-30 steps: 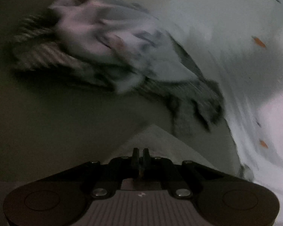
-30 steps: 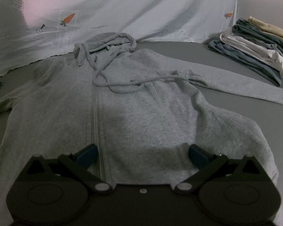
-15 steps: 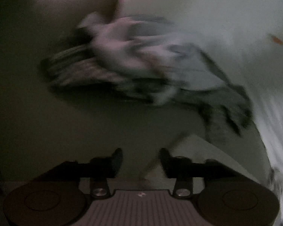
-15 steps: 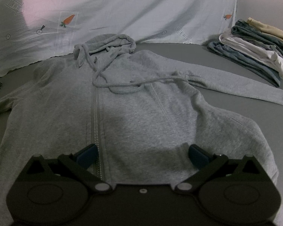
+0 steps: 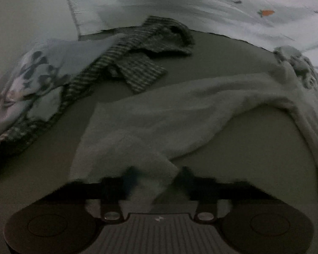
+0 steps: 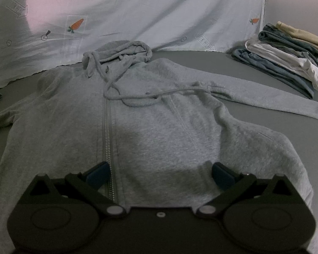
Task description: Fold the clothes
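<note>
The left gripper (image 5: 154, 180) has just been closing, its fingers (image 5: 130, 178) either side of the hoodie's (image 6: 159, 127) sleeve end; whether they pinch it is too blurred to tell. The right gripper (image 6: 159, 173) hovers with fingers wide apart over the hem. The hoodie lies flat, hood far. Folded clothes (image 6: 286, 63) sit far right, a striped garment (image 5: 137, 63) far left.

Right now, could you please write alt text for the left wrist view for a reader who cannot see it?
The left gripper is closing on the cuff end of a grey hoodie sleeve stretched across a dark grey surface. A heap of striped and patterned clothes lies beyond it, below a pale carrot-print sheet.
</note>
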Action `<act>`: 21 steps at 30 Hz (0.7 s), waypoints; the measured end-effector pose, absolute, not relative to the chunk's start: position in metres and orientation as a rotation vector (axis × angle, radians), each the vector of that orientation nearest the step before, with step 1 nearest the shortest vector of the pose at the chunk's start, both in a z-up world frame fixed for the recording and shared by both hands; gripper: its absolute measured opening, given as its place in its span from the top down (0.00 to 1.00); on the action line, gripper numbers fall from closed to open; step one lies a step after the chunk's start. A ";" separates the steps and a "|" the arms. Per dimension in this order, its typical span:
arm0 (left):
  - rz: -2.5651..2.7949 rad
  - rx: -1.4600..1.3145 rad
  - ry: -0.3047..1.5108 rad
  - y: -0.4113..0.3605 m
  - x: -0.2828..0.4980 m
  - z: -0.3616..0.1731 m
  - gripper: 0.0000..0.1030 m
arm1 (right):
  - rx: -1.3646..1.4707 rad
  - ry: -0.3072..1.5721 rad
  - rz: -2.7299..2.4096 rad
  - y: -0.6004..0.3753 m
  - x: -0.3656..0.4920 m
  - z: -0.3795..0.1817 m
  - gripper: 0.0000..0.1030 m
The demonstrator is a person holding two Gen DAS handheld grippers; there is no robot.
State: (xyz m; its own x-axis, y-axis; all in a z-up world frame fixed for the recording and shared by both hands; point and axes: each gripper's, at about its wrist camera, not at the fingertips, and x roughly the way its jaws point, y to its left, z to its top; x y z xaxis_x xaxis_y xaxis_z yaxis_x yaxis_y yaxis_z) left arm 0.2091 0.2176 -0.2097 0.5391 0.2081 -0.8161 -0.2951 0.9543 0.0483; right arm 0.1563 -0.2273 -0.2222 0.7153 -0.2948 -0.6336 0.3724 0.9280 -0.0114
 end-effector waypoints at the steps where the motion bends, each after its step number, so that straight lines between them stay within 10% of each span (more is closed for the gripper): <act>1: 0.312 -0.149 0.950 0.226 0.207 -0.205 0.95 | 0.120 0.678 -0.370 -0.227 0.156 -0.223 0.00; 10: 0.787 -0.088 0.795 0.289 0.187 -0.159 0.96 | 0.119 0.672 -0.370 -0.227 0.155 -0.223 0.00; 14: 0.575 -0.039 0.804 0.268 0.189 -0.161 0.56 | 0.118 0.670 -0.370 -0.227 0.155 -0.223 0.00; 21: 0.245 0.194 0.914 0.185 0.219 -0.207 0.39 | 0.119 0.671 -0.372 -0.227 0.156 -0.223 0.00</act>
